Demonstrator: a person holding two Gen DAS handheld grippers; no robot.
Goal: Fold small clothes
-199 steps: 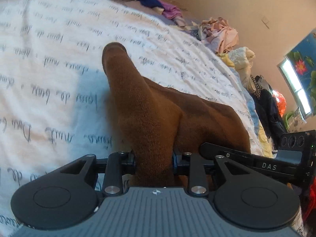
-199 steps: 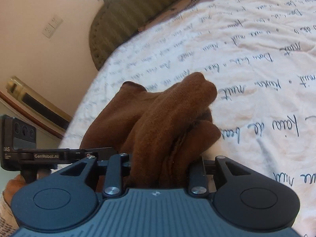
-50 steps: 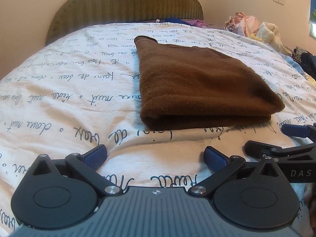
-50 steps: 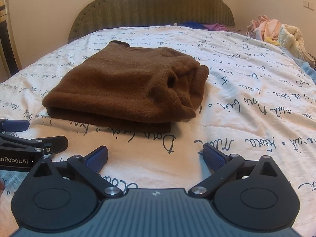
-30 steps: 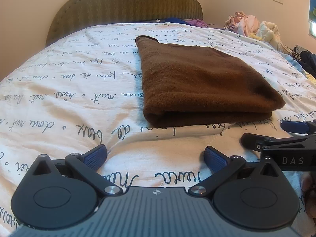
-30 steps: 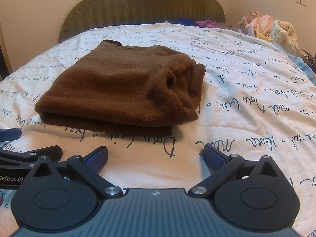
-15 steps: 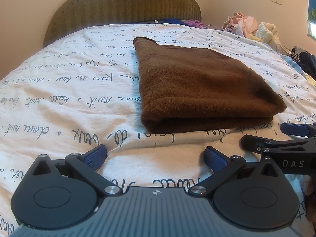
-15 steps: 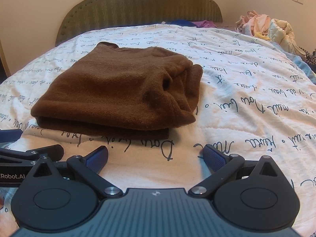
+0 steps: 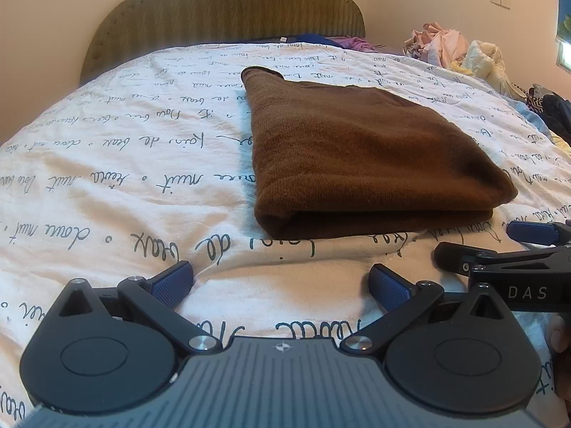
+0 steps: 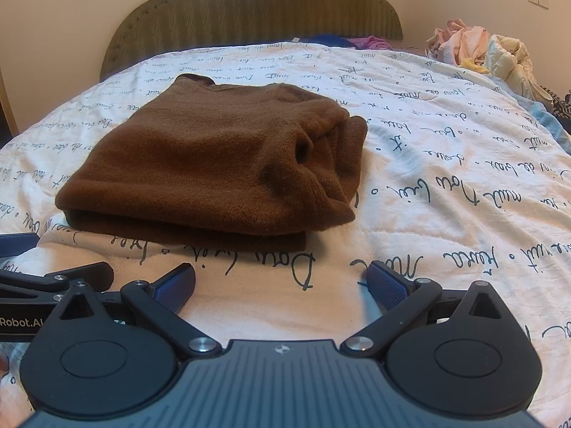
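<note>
- Both your grippers were clamped on the brown garment point(image 9: 364, 164) a few seconds ago, lifting bunched cloth off the bed; now it lies released as a flat folded stack on the bedspread point(image 9: 107, 185)
- Over the last second or two almost nothing has moved: the stack sits in the same place and your tools have only drifted slightly, so I judge this fold finished
- Your left gripper point(image 9: 280, 283) has its fingers point(image 9: 171, 281) spread wide and empty, hovering low over the bedspread just short of the stack's near folded edge
- Your right gripper point(image 10: 282, 283) is equally wide apart and holds nothing, level and pointed at the headboard point(image 10: 257, 14), the garment point(image 10: 214, 164) ahead and a little to its left
- The two tools sit side by side, each one's body showing at the edge of the other's view; part of your hand point(image 9: 560, 335) shows at the far right of the left view
- On the right side of the stack the layers look rumpled and puffed open, so a smoothing press there may be worth it
- A heap of loose clothes point(image 10: 478, 53) waits at the far right of the bed, likely your next source
</note>
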